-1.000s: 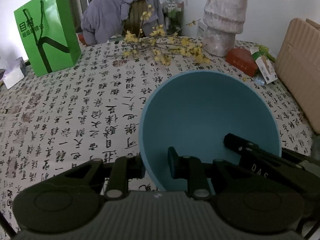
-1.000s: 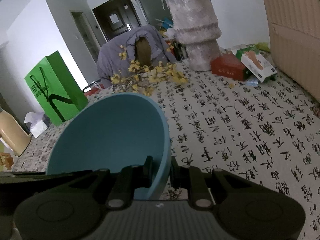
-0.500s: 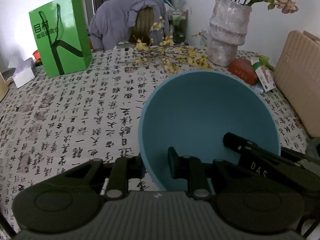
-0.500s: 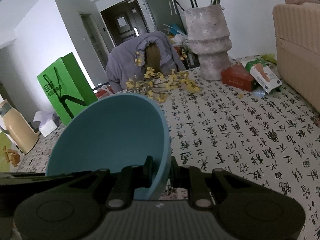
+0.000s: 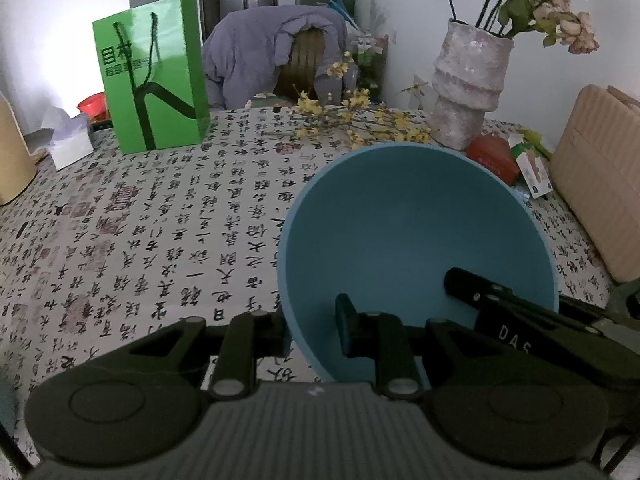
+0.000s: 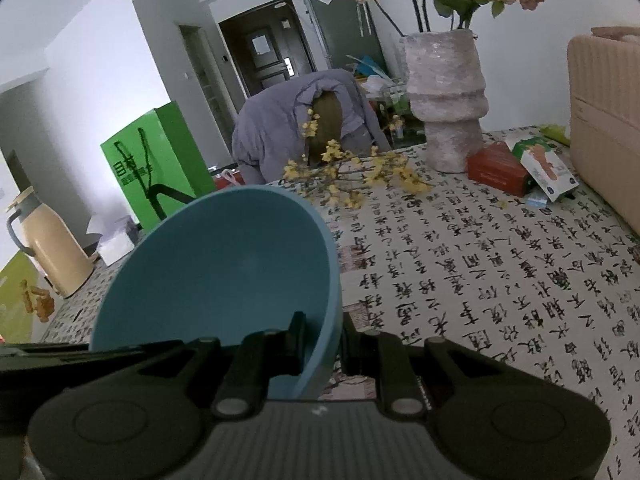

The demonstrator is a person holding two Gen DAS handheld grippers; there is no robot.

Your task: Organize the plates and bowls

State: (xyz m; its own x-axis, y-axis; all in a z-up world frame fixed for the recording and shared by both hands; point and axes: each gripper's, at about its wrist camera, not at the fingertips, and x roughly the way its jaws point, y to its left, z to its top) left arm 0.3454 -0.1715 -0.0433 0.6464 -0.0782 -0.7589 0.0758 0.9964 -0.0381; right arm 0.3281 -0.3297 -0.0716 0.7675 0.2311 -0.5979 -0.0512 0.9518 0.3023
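Left wrist view: one blue bowl (image 5: 416,240), tilted and held above the table (image 5: 140,240), its near left rim pinched by the left gripper (image 5: 312,330), one finger outside the wall, one inside. Second gripper reaching in from the right over the bowl's far rim, its tip (image 5: 460,280) inside the bowl. Beyond, on the printed tablecloth: one green paper bag (image 5: 152,76) standing upright at the left, one grey vase (image 5: 468,84) with pale flowers at the right, one spray of yellow blossoms (image 5: 360,120) lying between them, one red box (image 5: 490,156) and one small white-and-green carton (image 5: 532,170) just beside the vase. One purple jacket (image 5: 264,52) draped over a chair behind the table. Bowl blocking sight of the cloth below it. Right wrist view: same single bowl (image 6: 224,264), right gripper (image 6: 322,344) clamped on its right rim, a finger on each side of the wall. One cream thermos jug (image 6: 52,252) at far left, one green bag (image 6: 156,160), one vase (image 6: 448,96), one red box (image 6: 500,168), one beige ribbed case (image 6: 608,120) at the right edge, well apart from the bowl.
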